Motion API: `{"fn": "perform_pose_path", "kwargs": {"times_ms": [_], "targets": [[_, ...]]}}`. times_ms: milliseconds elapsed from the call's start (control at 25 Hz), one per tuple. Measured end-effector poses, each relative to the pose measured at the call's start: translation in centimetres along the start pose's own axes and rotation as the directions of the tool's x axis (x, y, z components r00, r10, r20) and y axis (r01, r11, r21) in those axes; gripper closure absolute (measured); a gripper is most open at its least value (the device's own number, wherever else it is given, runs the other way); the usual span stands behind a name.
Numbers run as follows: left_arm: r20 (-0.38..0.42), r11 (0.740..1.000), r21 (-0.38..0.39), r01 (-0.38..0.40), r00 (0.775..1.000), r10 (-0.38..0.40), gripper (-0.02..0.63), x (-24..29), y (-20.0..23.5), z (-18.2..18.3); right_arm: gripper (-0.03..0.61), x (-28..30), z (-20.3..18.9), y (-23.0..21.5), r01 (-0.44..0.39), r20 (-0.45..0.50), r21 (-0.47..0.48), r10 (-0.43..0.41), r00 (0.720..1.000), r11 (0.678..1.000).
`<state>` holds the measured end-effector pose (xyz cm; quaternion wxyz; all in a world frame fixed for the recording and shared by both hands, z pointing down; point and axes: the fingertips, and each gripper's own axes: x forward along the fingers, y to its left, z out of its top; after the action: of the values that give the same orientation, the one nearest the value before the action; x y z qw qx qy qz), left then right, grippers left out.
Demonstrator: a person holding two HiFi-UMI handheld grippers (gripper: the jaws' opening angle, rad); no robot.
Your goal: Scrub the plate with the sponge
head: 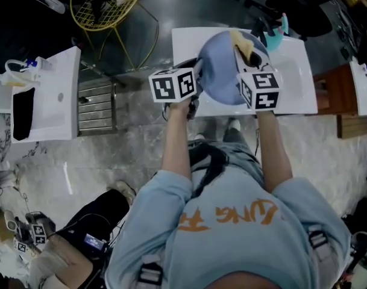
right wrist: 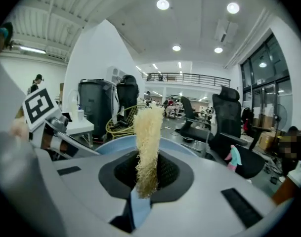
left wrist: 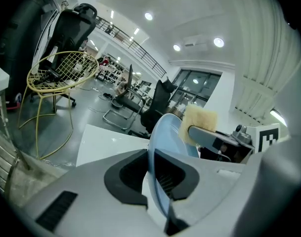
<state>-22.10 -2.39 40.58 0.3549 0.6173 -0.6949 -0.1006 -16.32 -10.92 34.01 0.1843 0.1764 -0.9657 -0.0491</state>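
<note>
A pale blue plate (head: 222, 68) is held up on edge over the white table (head: 297, 71). My left gripper (head: 197, 77) is shut on the plate's left rim; in the left gripper view the plate's rim (left wrist: 152, 157) stands squeezed between the dark pads. My right gripper (head: 246, 56) is shut on a yellow sponge (head: 243, 46), which lies against the plate's upper right face. The right gripper view has the sponge (right wrist: 148, 147) standing upright between the jaws, with the plate (right wrist: 115, 144) just behind it. From the left gripper view the sponge (left wrist: 198, 122) shows beyond the plate's far edge.
A yellow wire chair (head: 108, 5) stands at the back left. Another white table (head: 50, 95) is at the left with a metal rack (head: 96, 107) beside it. A teal object (head: 278, 35) lies at the table's far edge. Wooden furniture (head: 340, 95) sits at the right.
</note>
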Motion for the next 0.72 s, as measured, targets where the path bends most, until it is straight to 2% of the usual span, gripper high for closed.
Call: {"fn": "perform_pose_path", "kwargs": {"times_ms": [120,240,360,520,720], "targets": [[0.013,1.000,-0.004,-0.011,1.000,0.011,0.584,-0.9,0.5,0.2,0.546,0.8,1.0,4.3,-0.127,0.024,-0.023,0.127,0.992,0.992],[0.027,1.000,-0.005,-0.027,0.999,0.027,0.584,-1.9,1.0,0.3,0.546,1.4,1.4,8.2,-0.237,0.032,-0.054,0.239,0.970,0.970],[0.041,0.999,-0.006,-0.043,0.998,0.043,0.584,-2.8,1.4,0.4,0.545,1.9,1.3,11.0,-0.316,0.014,-0.078,0.318,0.948,0.946],[0.059,0.998,-0.005,-0.058,0.997,0.058,0.584,-4.0,1.7,0.4,0.545,2.5,0.2,12.6,-0.350,-0.032,-0.097,0.349,0.937,0.932],[0.079,0.998,-0.018,-0.056,0.995,0.057,0.583,-4.6,2.2,0.6,0.545,2.8,-0.6,11.5,-0.311,-0.061,-0.096,0.306,0.950,0.945]]}}
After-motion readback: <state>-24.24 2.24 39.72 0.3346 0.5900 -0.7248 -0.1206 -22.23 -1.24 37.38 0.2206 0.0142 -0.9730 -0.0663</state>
